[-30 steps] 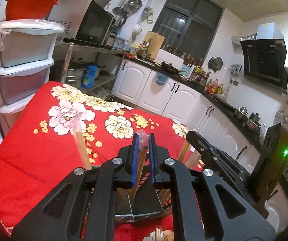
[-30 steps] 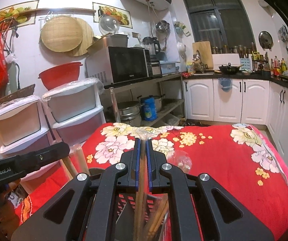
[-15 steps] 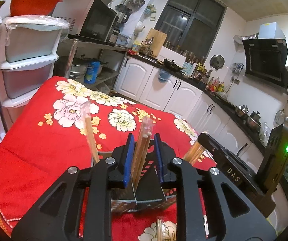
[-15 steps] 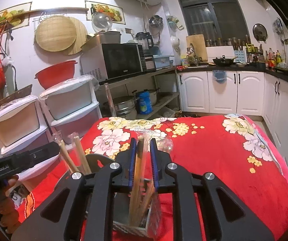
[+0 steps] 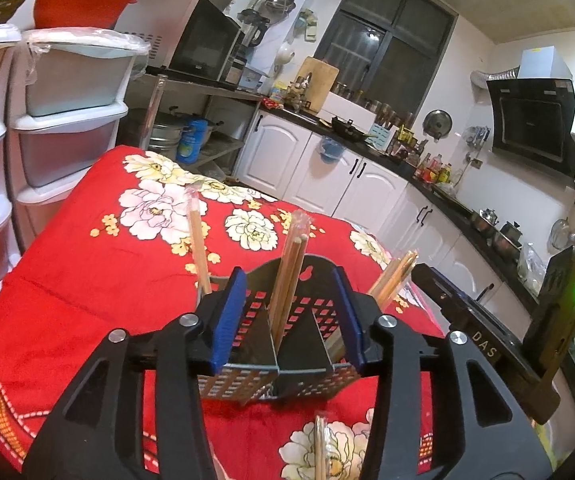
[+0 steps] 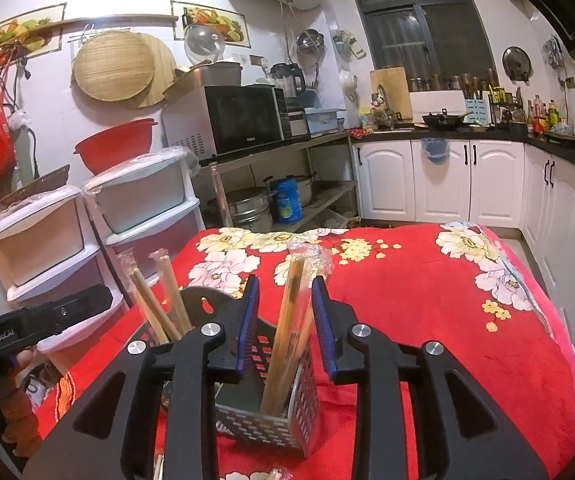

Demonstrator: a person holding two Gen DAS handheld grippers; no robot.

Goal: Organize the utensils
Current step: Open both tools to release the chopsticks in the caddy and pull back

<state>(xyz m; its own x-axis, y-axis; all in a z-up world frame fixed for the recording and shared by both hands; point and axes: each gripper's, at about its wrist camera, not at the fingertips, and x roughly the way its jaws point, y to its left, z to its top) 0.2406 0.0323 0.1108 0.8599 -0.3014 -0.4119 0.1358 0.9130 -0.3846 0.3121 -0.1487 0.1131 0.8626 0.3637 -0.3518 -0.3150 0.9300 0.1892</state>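
Observation:
A perforated metal utensil holder [image 5: 247, 380] with black dividers stands on the red flowered cloth [image 5: 87, 300]. My left gripper [image 5: 287, 280] hangs over it, jaws opening, and a wrapped chopstick pair [image 5: 287, 276] stands free between the blue pads. More chopsticks [image 5: 199, 248] lean in the left compartment, others [image 5: 393, 278] at the right. In the right wrist view my right gripper [image 6: 285, 286] is also opening around a wrapped chopstick pair [image 6: 287, 332] that rests in the holder [image 6: 263, 420], untouched by the pads.
Another wrapped chopstick pair [image 5: 321, 452] lies on the cloth in front of the holder. Plastic drawers [image 6: 135, 220] stand left of the table, white cabinets [image 6: 447, 180] behind. A person's hand [image 6: 11, 364] holds the left gripper's handle.
Both grippers were shut on wrapped chopsticks; their jaws have spread and let go. The chopsticks now stand in the holder, and both grippers have drawn back.

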